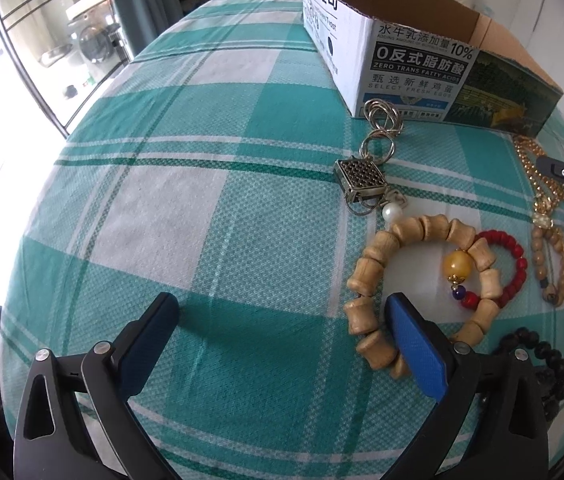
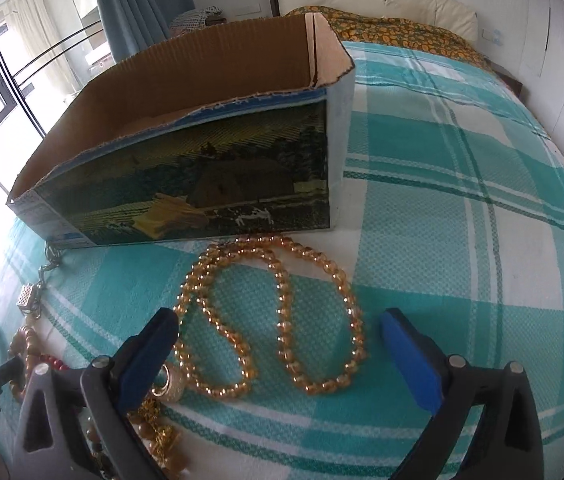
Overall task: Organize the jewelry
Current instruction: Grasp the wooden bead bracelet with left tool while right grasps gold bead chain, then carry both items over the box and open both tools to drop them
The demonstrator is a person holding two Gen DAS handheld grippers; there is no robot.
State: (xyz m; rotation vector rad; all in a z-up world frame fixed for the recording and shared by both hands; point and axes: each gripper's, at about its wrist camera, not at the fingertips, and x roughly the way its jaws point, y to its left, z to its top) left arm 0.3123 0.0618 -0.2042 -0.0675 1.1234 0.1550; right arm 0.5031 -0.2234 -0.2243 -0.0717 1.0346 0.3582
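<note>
Teal-and-white checked cloth covers the bed (image 1: 201, 208) under the left tongs (image 1: 282, 340), which gape released with nothing between them. Their right finger overlaps the wooden bead bracelet (image 1: 370, 268), which rings an amber bead and lies against a red bead bracelet (image 1: 516, 264). Beyond sits a metal keychain charm (image 1: 362, 176), then the cardboard box (image 1: 410, 76). Bare cloth lies open to the left; windows stand far left.

From the right wrist, the right tongs (image 2: 279, 332) hang released over the golden bead necklace (image 2: 282, 312), coiled just before the box's printed wall. Open cloth stretches right toward a white wall.
</note>
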